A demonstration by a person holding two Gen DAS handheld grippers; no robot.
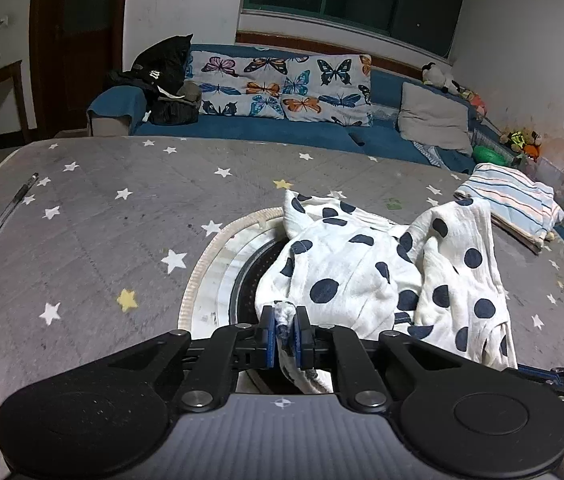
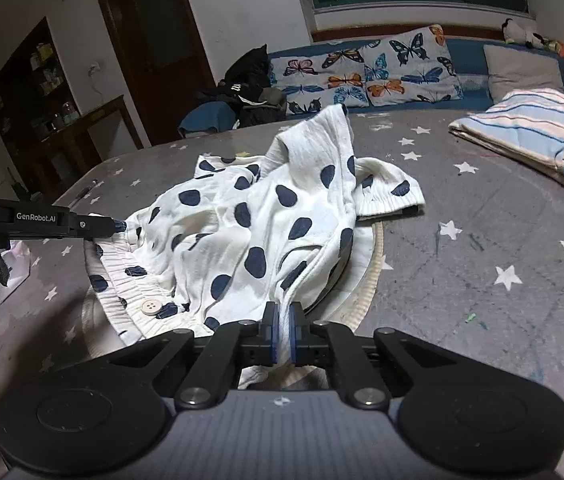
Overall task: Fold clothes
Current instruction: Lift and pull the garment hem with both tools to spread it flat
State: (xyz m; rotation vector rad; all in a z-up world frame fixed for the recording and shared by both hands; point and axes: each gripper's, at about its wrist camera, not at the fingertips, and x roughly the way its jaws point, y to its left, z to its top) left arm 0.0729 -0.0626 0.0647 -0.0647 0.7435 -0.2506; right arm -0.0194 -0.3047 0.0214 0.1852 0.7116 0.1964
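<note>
The left tool (image 1: 285, 330) is pinched tight on a bunched edge of the spotted garment (image 1: 361, 276), and the right tool (image 2: 283, 330) is clamped the same way on another edge of it. The garment lies crumpled across a round disc (image 1: 218, 276) set into the star-print worktop (image 1: 94, 216), one sleeve (image 2: 385, 192) flopped out to the side.

Risk, as I judge it: each tool grips only a thin fold, so a hard pull could slip the cloth free, or drag the heap off the disc and tangle the sleeve underneath.

A folded striped cloth (image 2: 529, 128) rests well apart. No containers show.
</note>
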